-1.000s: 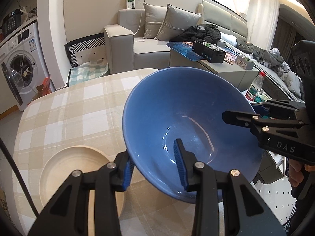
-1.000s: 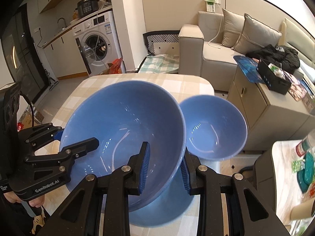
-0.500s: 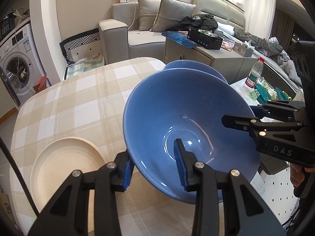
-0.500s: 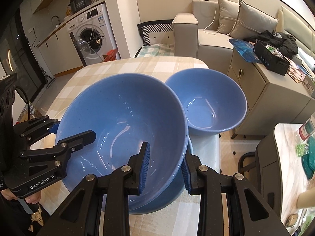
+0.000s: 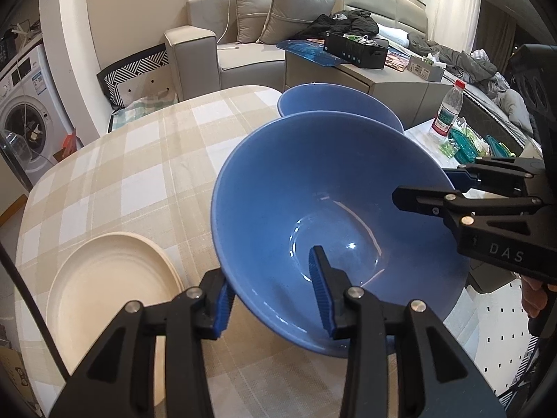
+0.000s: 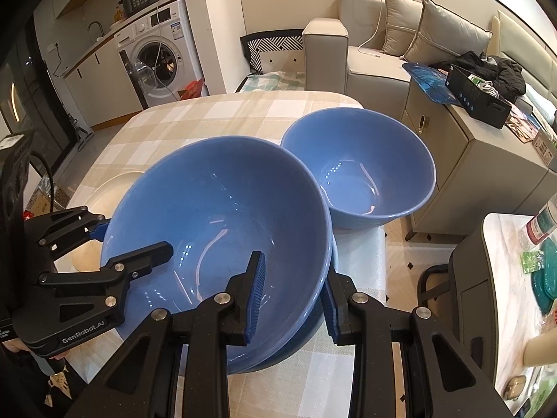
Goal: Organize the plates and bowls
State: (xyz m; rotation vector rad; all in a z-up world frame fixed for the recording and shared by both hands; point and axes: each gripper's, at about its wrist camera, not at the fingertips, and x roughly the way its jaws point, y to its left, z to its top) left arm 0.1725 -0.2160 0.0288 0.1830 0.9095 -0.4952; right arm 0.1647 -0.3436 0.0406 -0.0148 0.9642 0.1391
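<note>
Checked beige cloth covers the table (image 5: 132,160), with a sofa and a washing machine behind it. On the near rim of the large blue bowl (image 5: 334,216) the left gripper (image 5: 271,296) straddles the wall, one pad inside and one outside; its jaws are opening, and I cannot tell whether the pads press. The right gripper (image 6: 294,296) pinches the opposite rim, closed on the wall. This bowl appears to sit nested in a second blue bowl (image 6: 313,327) below it, whose rim shows just under it. A smaller blue bowl (image 6: 362,174) stands just beyond, and a cream plate (image 5: 111,285) lies to the left on the cloth.

The bowl looks glazed, glossy and rigid, probably ceramic: likely heavy, slick under the pads and chippable. Two rim grips on opposite sides suit it best.
</note>
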